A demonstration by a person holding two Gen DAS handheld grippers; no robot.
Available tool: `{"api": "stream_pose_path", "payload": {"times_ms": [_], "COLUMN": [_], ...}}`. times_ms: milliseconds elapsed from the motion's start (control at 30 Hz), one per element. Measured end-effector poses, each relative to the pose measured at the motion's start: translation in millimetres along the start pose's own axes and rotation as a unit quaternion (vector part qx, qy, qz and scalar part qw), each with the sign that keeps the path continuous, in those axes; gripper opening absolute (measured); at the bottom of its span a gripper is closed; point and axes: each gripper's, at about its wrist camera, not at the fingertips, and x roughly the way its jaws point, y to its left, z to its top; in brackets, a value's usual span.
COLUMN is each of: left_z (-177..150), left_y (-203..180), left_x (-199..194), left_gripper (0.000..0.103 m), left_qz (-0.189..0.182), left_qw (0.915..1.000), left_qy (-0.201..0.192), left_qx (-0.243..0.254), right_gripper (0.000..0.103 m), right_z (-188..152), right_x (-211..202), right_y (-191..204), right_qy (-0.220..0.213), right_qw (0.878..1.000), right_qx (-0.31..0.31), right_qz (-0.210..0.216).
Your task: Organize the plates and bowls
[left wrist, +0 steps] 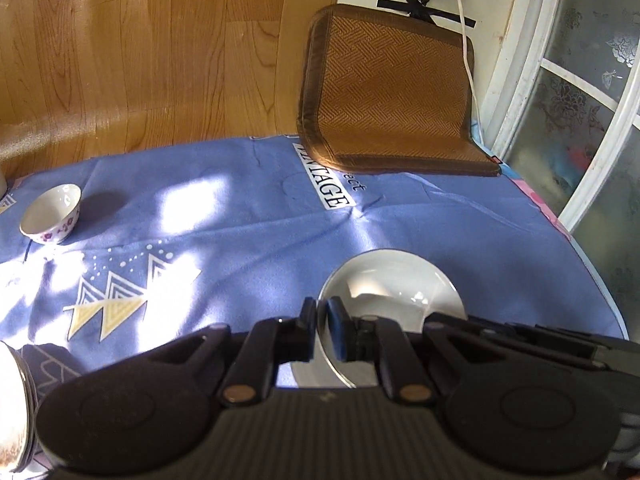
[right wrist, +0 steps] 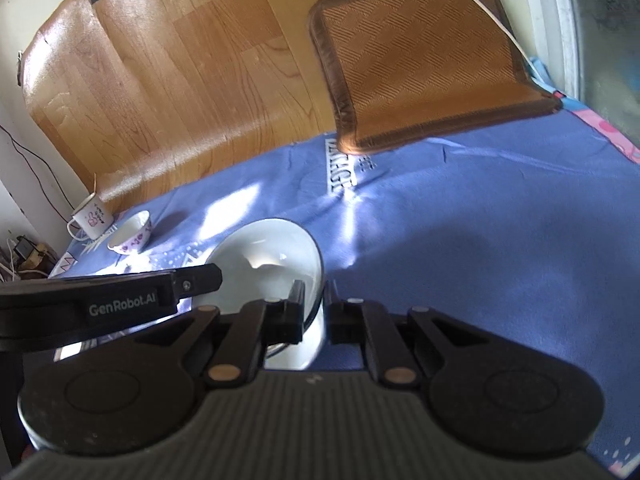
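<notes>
A white deep plate (left wrist: 400, 280) hangs just above the blue cloth (left wrist: 240, 240), gripped from both sides. My left gripper (left wrist: 320, 312) is shut on its left rim. My right gripper (right wrist: 316, 292) is shut on the right rim of the same plate (right wrist: 264, 252). The left gripper's black body (right wrist: 120, 300) reaches in from the left in the right wrist view. A small white bowl with purple flowers (left wrist: 52, 216) stands upright at the far left of the cloth, apart from both grippers, and shows as the same floral bowl (right wrist: 132, 234).
A brown woven cushion (left wrist: 388, 92) leans against the wall at the back, its lower edge on the cloth. A white enamel mug (right wrist: 90, 218) stands beside the floral bowl. Another white dish's rim (left wrist: 12, 408) shows at lower left. A frosted glass door (left wrist: 580, 100) bounds the right side.
</notes>
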Motion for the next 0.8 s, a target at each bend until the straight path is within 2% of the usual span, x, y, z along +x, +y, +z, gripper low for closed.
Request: {"api": "stream_pose_path", "payload": {"times_ms": [333,400,467,800], "left_z": [-7.8,-7.5,-6.1,3.2], "left_y": [9.8,8.0,7.7,23.0], "left_x": [10.7,7.8,5.1,1.4], "left_gripper": [0.009,0.012,0.018,0.020], "left_qz": [0.004,0.013,0.013,0.012], "left_qw": [0.9998,0.9998,0.9998,0.9999], "left_qy": [0.021,0.013,0.008,-0.001], "left_qx": [-0.002,0.007,0.013,0.002], "right_gripper": [0.016,0.020,0.029,0.029], "right_z": [-7.4,-6.5,-4.9,11.7], "right_x": [9.7,7.7,5.0,1.5], "right_y": [3.1,2.8,2.3,13.8], "right_qy": [0.004,-0.005,-0.017,-0.046], "right_qw": [1.000,1.000,1.000,0.999], "right_qx": [-0.012,-0.013,-0.013,-0.027], "right_qz": [-0.001,-0.004,-0.009,-0.007]}}
